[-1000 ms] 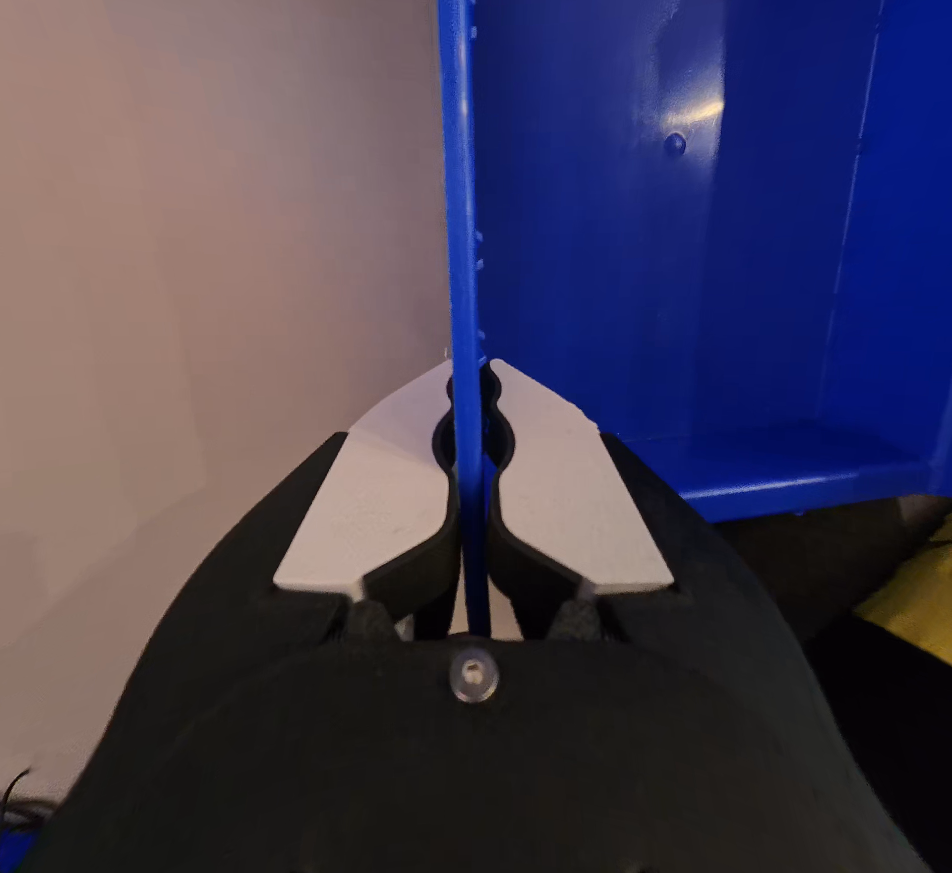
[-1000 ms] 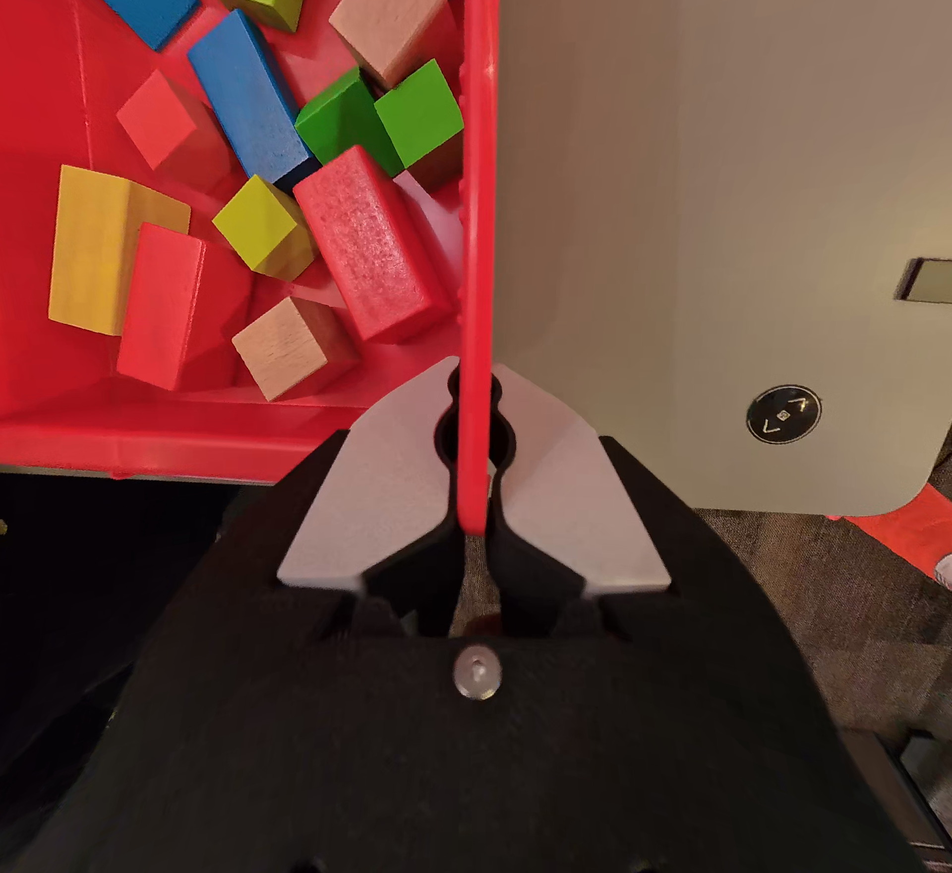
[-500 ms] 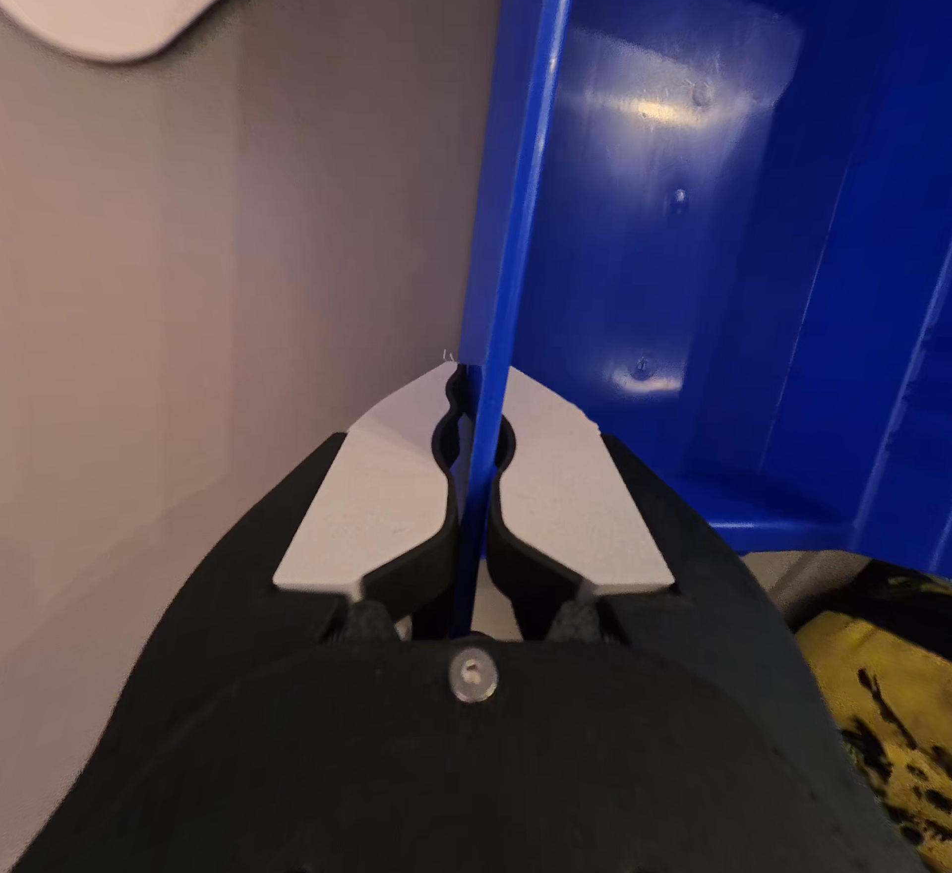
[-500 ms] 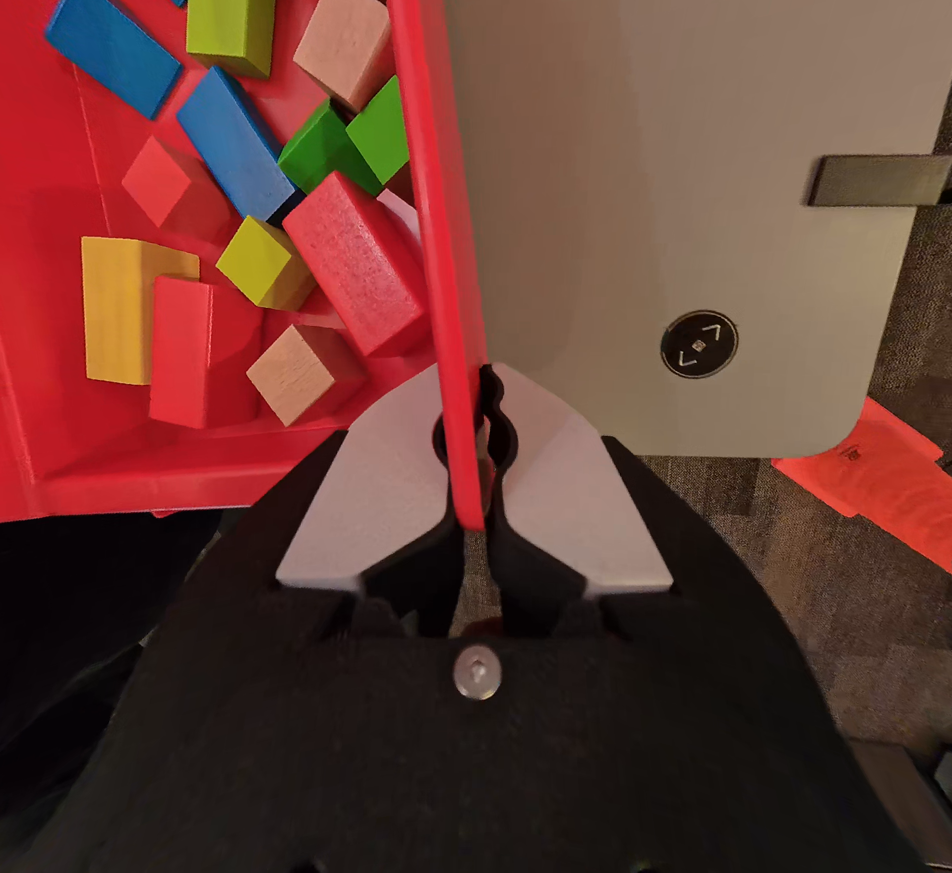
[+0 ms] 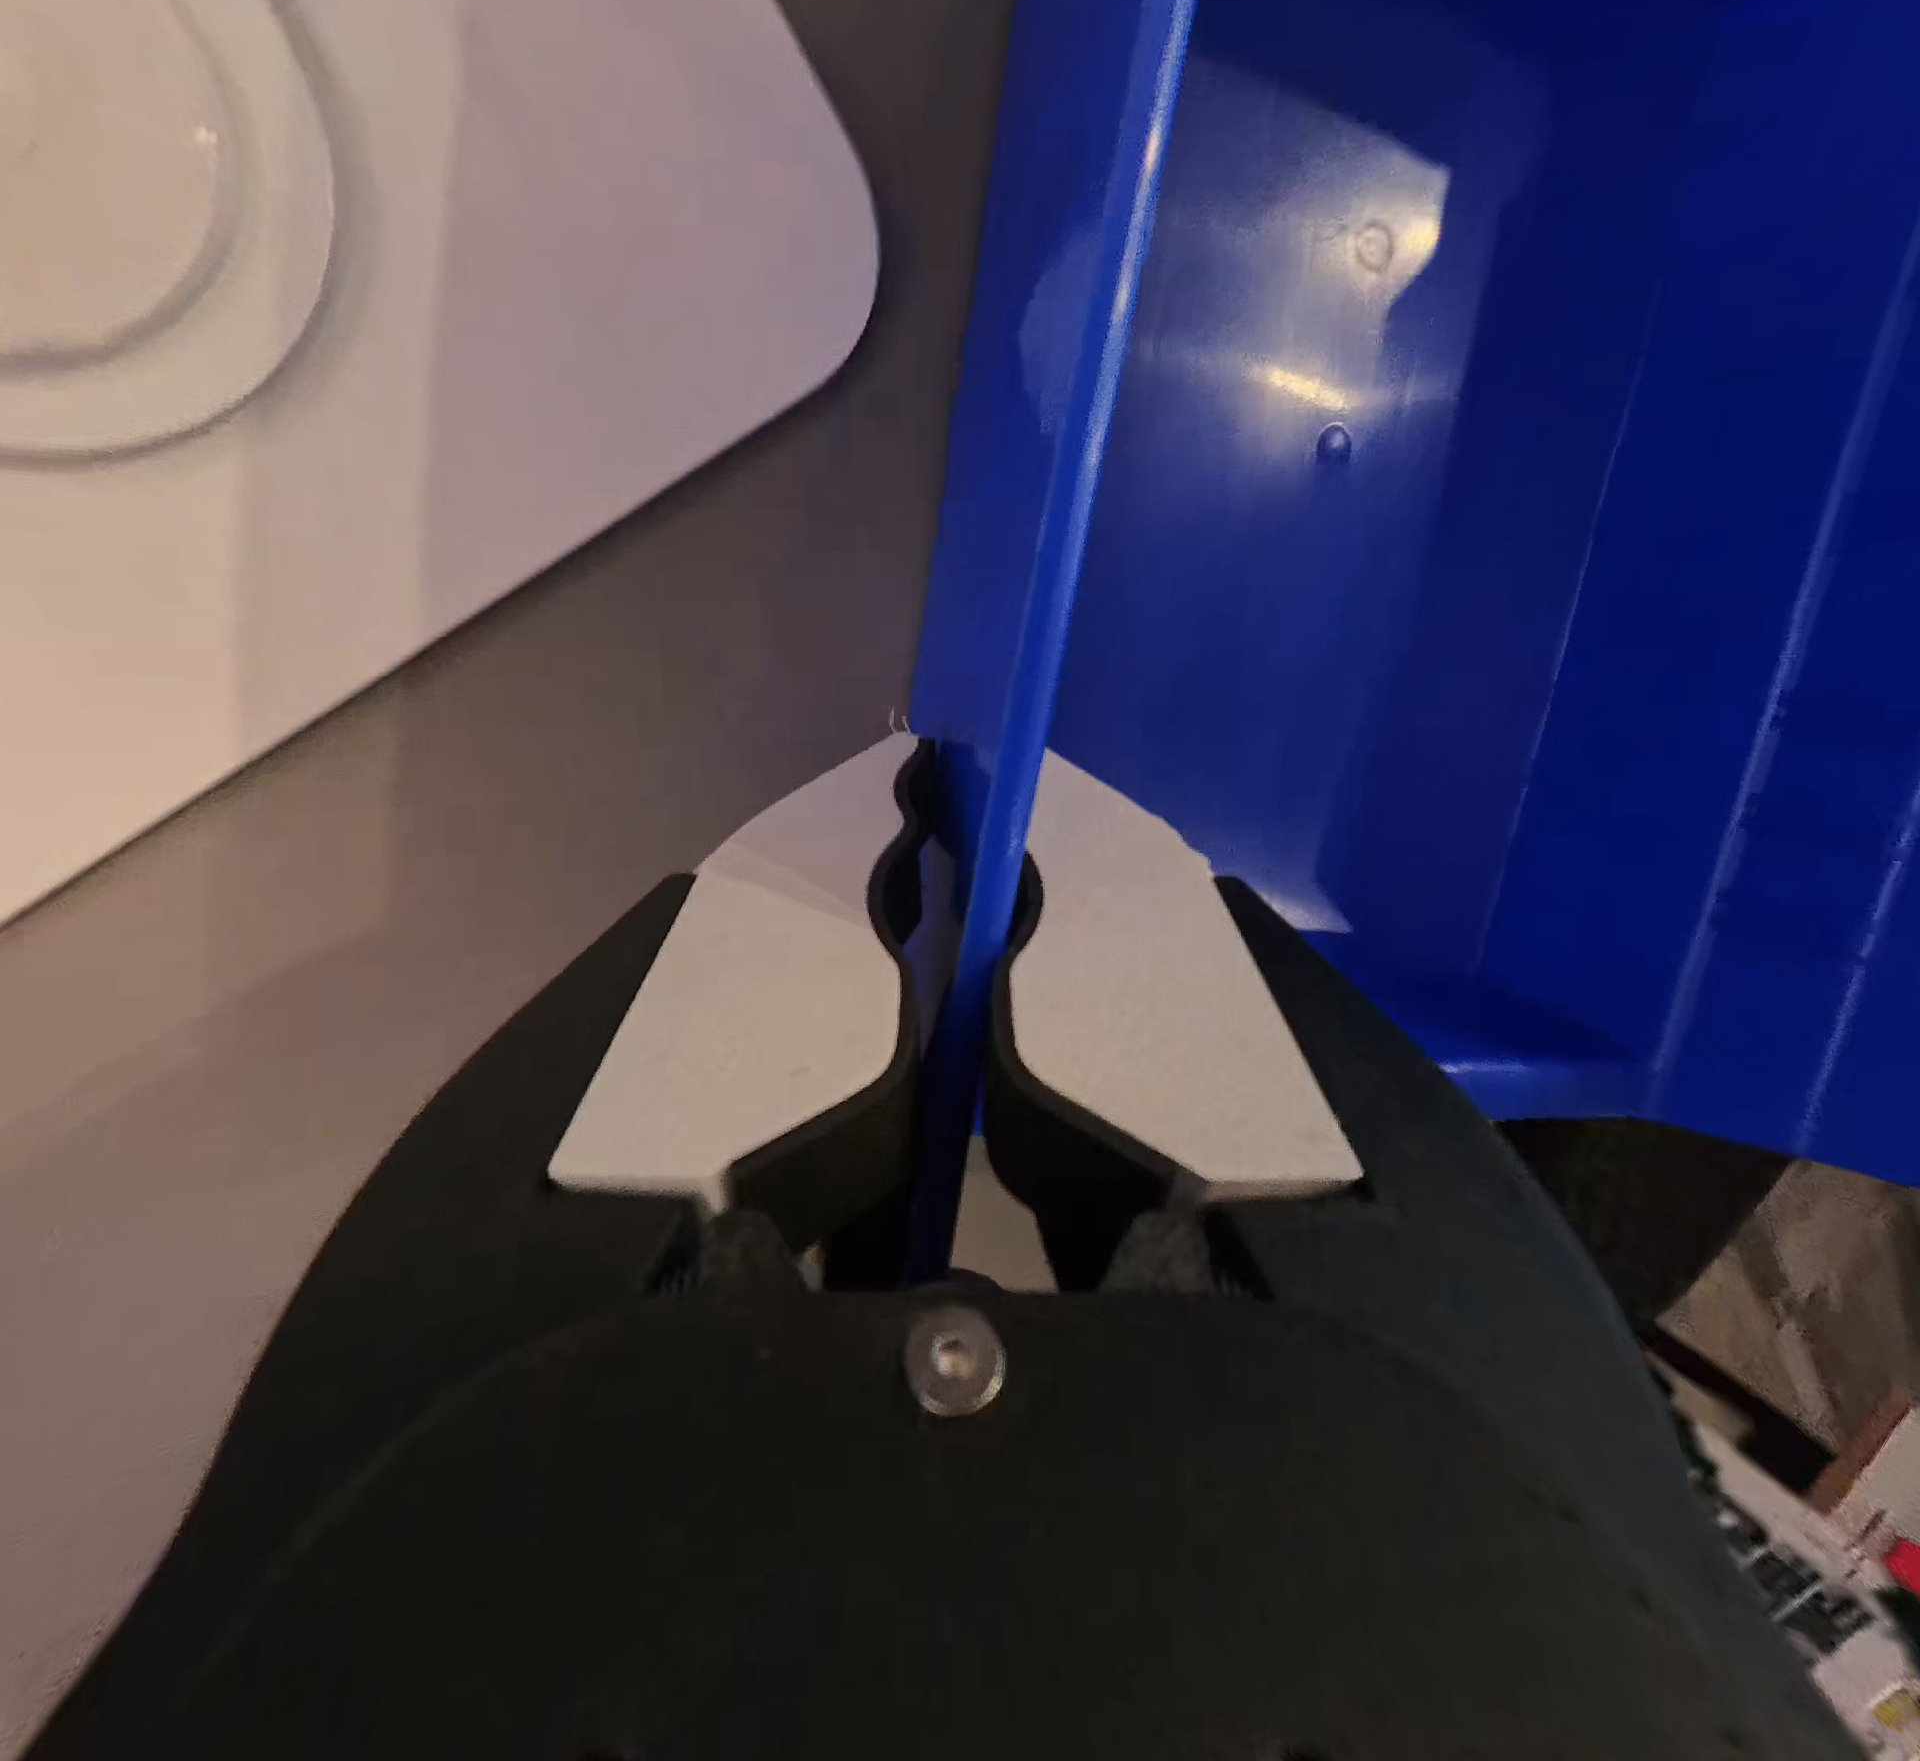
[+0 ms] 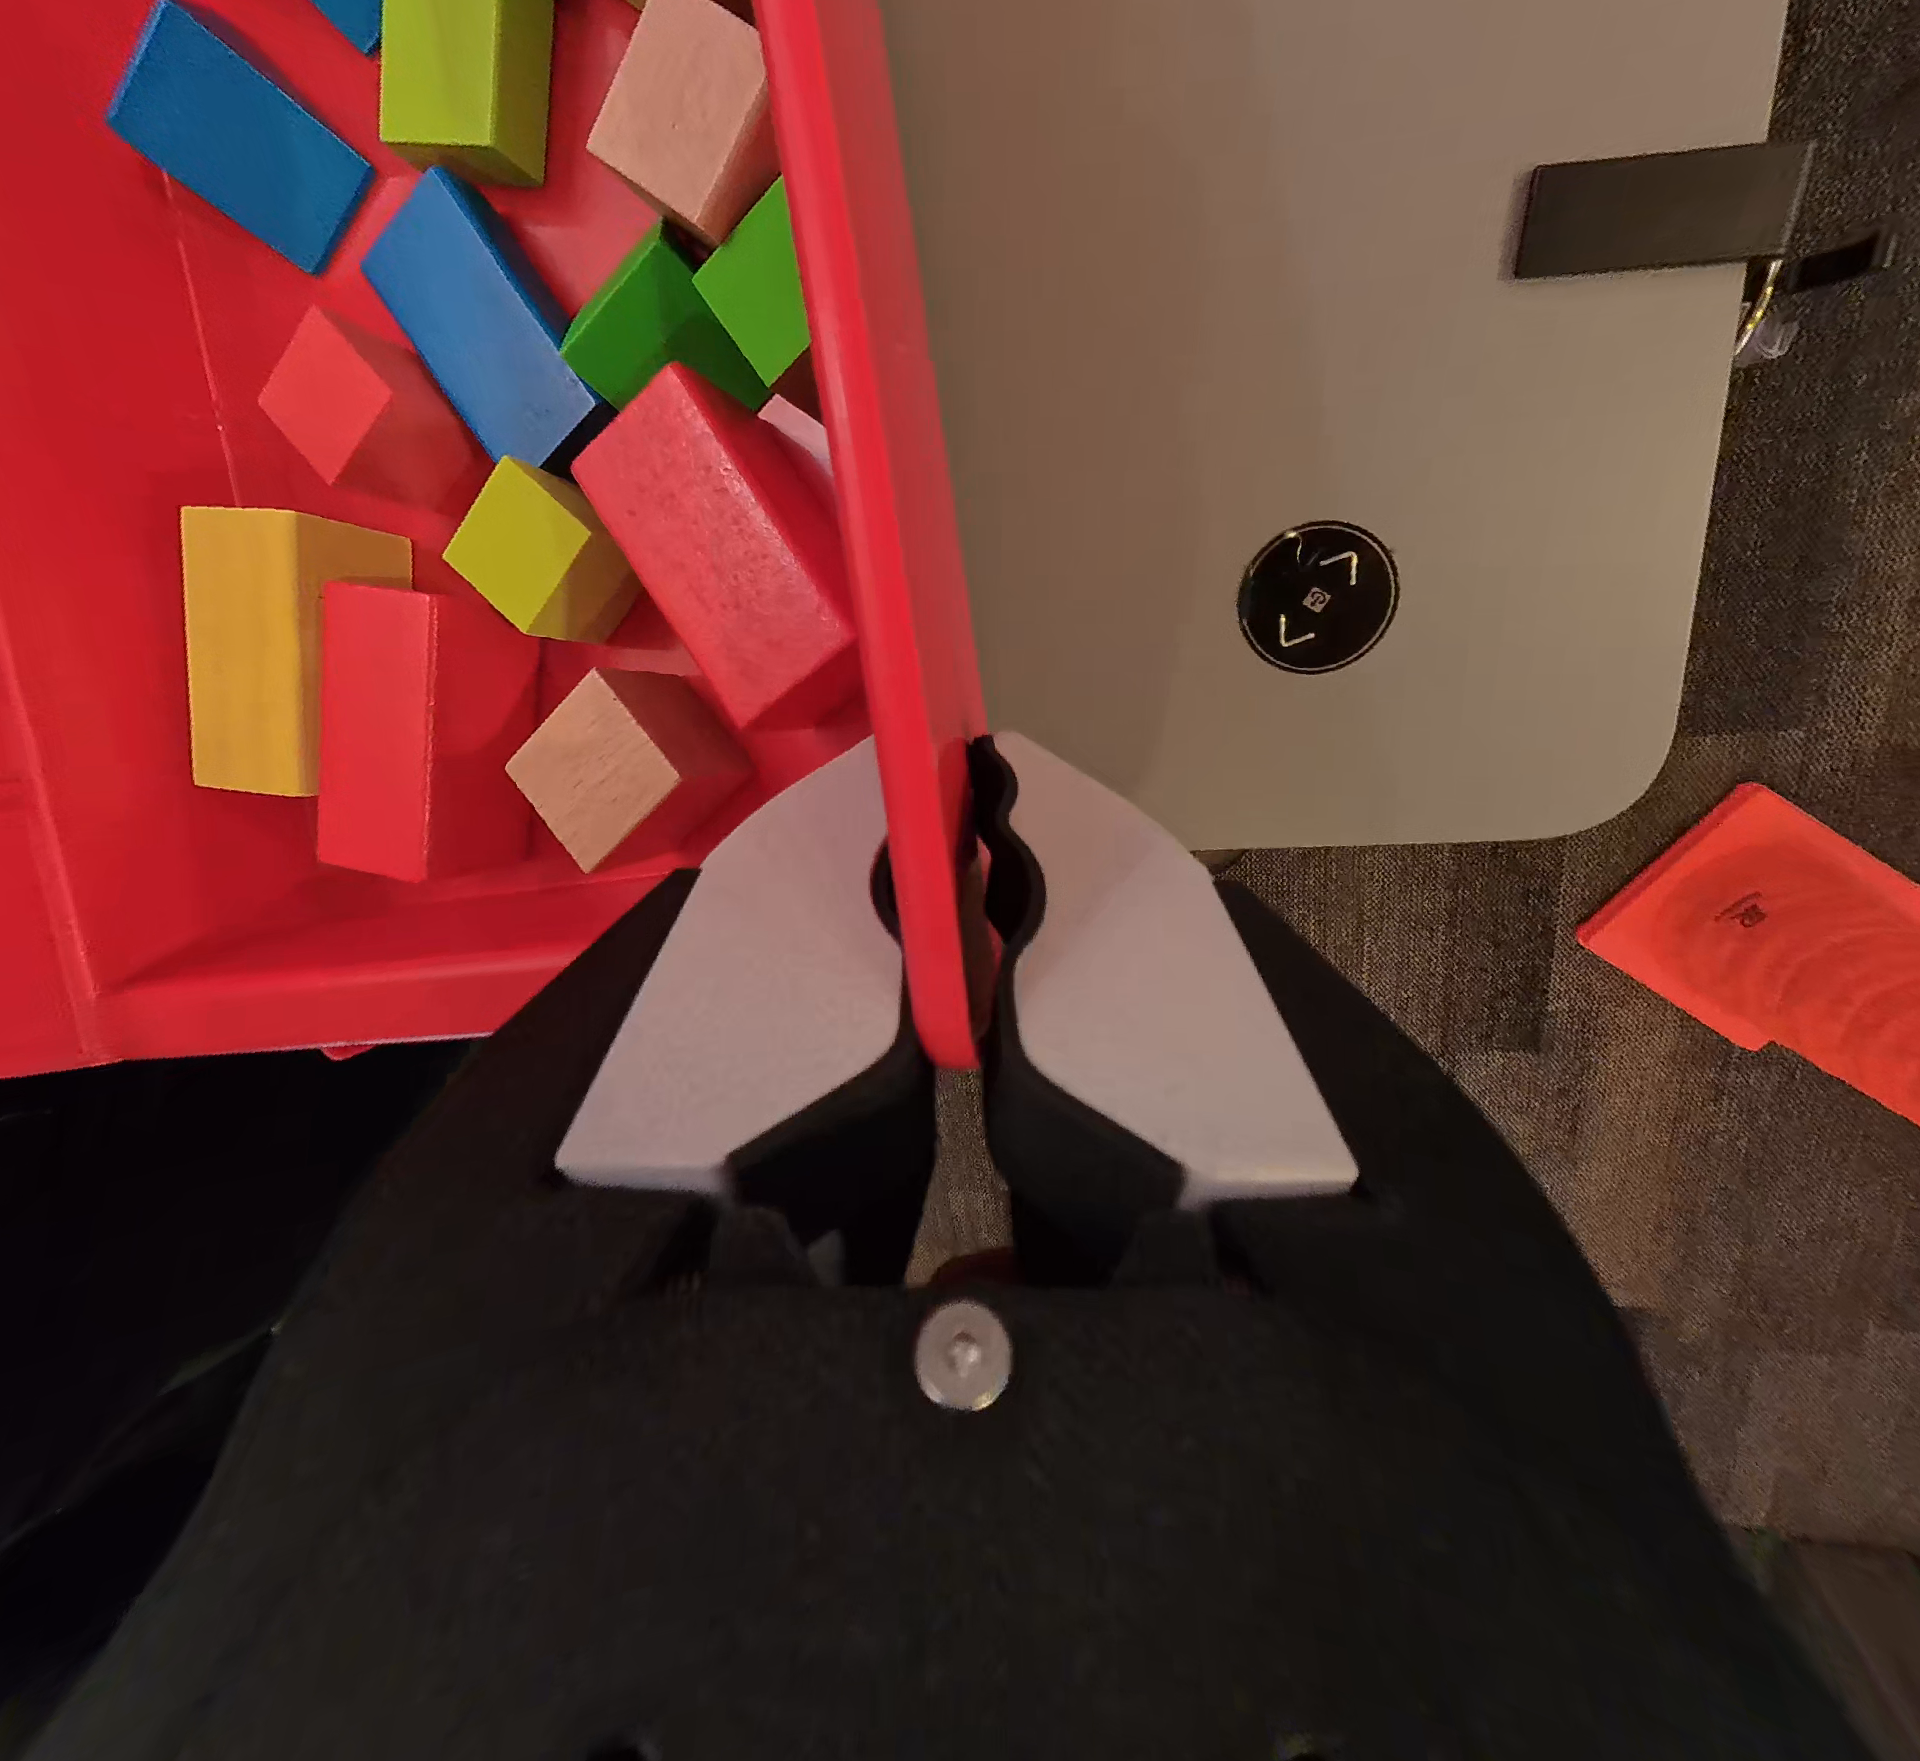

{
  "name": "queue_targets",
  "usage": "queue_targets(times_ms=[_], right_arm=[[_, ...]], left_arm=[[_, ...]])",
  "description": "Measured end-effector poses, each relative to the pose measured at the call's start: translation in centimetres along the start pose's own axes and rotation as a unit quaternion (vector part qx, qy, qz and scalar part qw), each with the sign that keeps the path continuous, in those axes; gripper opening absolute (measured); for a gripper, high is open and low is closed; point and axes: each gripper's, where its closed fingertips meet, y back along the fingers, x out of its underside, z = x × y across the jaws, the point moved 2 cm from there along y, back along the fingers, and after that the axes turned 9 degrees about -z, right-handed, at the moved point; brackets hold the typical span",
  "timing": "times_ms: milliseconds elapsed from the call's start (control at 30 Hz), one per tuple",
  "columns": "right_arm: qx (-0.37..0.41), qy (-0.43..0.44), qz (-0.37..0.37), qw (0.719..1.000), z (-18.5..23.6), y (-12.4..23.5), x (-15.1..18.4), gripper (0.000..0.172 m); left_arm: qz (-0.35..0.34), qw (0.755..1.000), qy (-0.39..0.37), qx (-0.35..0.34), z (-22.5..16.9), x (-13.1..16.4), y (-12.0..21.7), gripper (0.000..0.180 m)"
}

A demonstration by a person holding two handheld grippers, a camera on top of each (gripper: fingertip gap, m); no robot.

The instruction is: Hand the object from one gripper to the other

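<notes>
The left gripper (image 5: 961,838) has its jaws narrowed on the side wall of a blue bin (image 5: 1455,568), beside a white lid (image 5: 416,257). The right gripper (image 6: 961,838) clamps the rim of a red bin (image 6: 831,257) holding coloured wooden blocks (image 6: 717,548), over a grey table (image 6: 1299,257).

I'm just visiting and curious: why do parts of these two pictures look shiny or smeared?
Left wrist view: lamp glare on the blue bin, and the white lid is blurred. Right wrist view: sharper, warm dim light, the blocks crisp, edges bowed by the wide lens.
</notes>
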Motion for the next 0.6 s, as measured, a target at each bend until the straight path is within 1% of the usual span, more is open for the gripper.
queue_targets(times_ms=[67, 200, 267, 333, 467, 500, 533, 600], right_arm=[[0.0, -0.002, -0.002, 1.0, -0.1, 0.0, 0.2, 0.005], [0.003, -0.003, -0.004, 1.0, -0.1, 0.2, 0.4, 0.005], [0.002, -0.002, -0.004, 1.0, 0.0, 0.3, 0.4, 0.004], [0.004, 0.002, -0.003, 1.0, 0.1, 0.4, 0.4, 0.004], [0.017, 0.002, -0.005, 1.0, -0.4, 0.9, 0.6, 0.004], [0.02, 0.003, -0.006, 1.0, -0.5, 1.1, 0.6, 0.004], [0.022, 0.003, -0.006, 1.0, -0.6, 1.2, 0.8, 0.004], [0.02, -0.001, -0.009, 1.0, -0.6, 1.4, 1.0, 0.003]], left_arm=[[-0.013, 1.0, 0.022, 0.004, -0.8, -1.7, -1.2, 0.007], [-0.07, 0.996, 0.061, -0.009, -2.1, -4.9, -3.1, 0.011], [-0.083, 0.994, 0.068, -0.025, -2.6, -5.7, -3.7, 0.011], [-0.102, 0.991, 0.088, -0.025, -3.5, -6.4, -4.3, 0.013], [-0.159, 0.973, 0.17, 0.007, -4.8, -7.5, -4.8, 0.023], [-0.171, 0.967, 0.19, 0.019, -5.2, -7.8, -4.9, 0.03], [-0.179, 0.961, 0.21, 0.032, -5.6, -8.0, -5.0, 0.032], [-0.187, 0.953, 0.23, 0.057, -6.3, -8.3, -5.5, 0.031]])
